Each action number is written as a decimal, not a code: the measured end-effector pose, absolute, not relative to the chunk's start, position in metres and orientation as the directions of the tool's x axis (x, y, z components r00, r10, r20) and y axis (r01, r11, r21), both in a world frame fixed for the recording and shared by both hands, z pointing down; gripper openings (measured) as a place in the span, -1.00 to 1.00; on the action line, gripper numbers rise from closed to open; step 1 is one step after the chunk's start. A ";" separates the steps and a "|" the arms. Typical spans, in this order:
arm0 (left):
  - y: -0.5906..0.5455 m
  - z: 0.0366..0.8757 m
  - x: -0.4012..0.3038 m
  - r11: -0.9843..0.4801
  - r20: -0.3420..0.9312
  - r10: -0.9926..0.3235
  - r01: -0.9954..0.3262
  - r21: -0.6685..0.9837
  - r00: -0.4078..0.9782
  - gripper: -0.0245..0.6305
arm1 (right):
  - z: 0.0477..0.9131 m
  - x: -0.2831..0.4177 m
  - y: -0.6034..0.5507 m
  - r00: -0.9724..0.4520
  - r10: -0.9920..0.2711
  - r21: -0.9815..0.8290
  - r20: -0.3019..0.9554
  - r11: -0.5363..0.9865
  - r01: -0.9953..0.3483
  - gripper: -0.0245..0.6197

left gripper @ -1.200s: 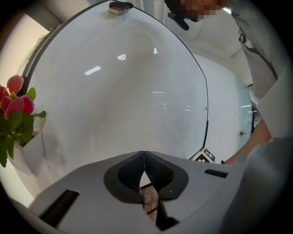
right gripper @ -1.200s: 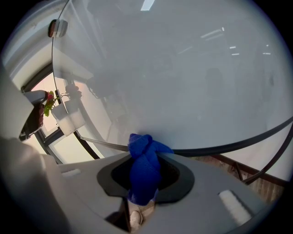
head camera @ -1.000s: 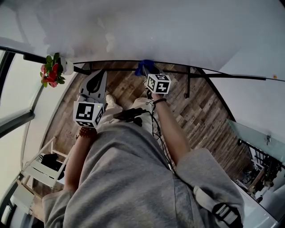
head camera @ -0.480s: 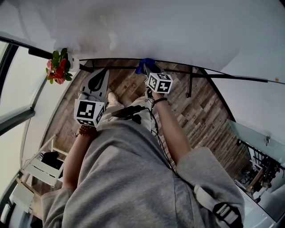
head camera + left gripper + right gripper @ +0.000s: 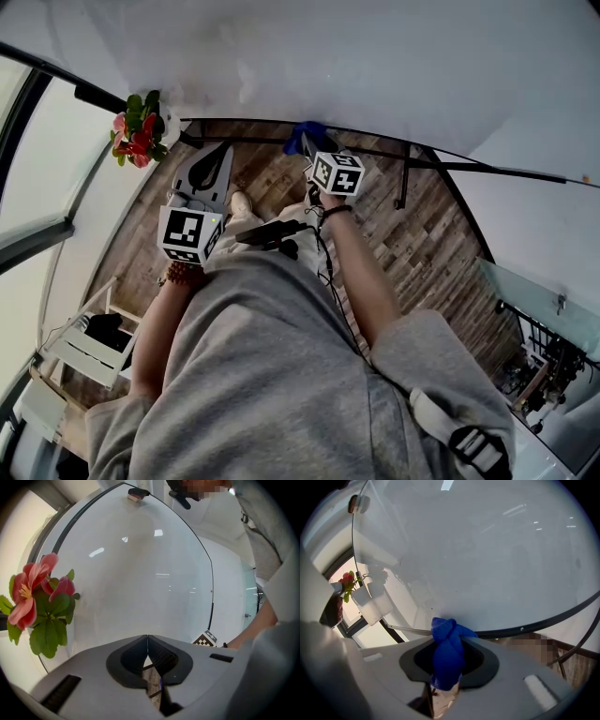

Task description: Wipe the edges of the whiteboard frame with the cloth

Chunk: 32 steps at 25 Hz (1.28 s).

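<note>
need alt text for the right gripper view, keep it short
Right gripper shut on a blue cloth, whose bunched tip meets the dark lower edge of the whiteboard frame. The white board surface fills most of the view; red flowers show small at far left.

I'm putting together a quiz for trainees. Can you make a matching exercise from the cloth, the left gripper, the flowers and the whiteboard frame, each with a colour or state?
1 cloth
2 left gripper
3 flowers
4 frame

A shut, nothing in it
B dark
C blue
D pink-red

Pairs: 1-C, 2-A, 3-D, 4-B
</note>
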<state>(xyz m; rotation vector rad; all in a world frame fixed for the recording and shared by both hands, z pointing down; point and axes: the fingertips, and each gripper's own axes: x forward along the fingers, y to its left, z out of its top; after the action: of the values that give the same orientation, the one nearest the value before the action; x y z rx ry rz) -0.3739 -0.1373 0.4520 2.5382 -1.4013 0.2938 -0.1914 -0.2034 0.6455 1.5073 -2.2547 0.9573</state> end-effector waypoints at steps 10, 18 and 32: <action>-0.131 0.456 -0.387 -0.502 0.293 -0.811 -0.860 0.095 0.506 -0.90 | 0.645 -0.222 -0.205 -0.469 -0.700 -0.398 0.538 0.279 -0.874 -0.60; -0.132 0.454 -0.396 -0.474 0.288 -0.830 -0.876 0.087 0.478 -0.90 | 0.646 -0.236 -0.207 -0.480 -0.690 -0.420 0.543 0.272 -0.866 -0.60; -0.129 0.450 -0.410 -0.444 0.282 -0.850 -0.893 0.076 0.446 -0.90 | 0.644 -0.269 -0.207 -0.538 -0.661 -0.471 0.523 0.302 -0.829 -0.60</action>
<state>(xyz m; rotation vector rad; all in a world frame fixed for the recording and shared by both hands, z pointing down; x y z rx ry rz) -0.4103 -0.1287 0.4504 2.4835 -1.5206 0.2988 -0.2694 -0.2066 0.6438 1.3659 -2.3393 1.0625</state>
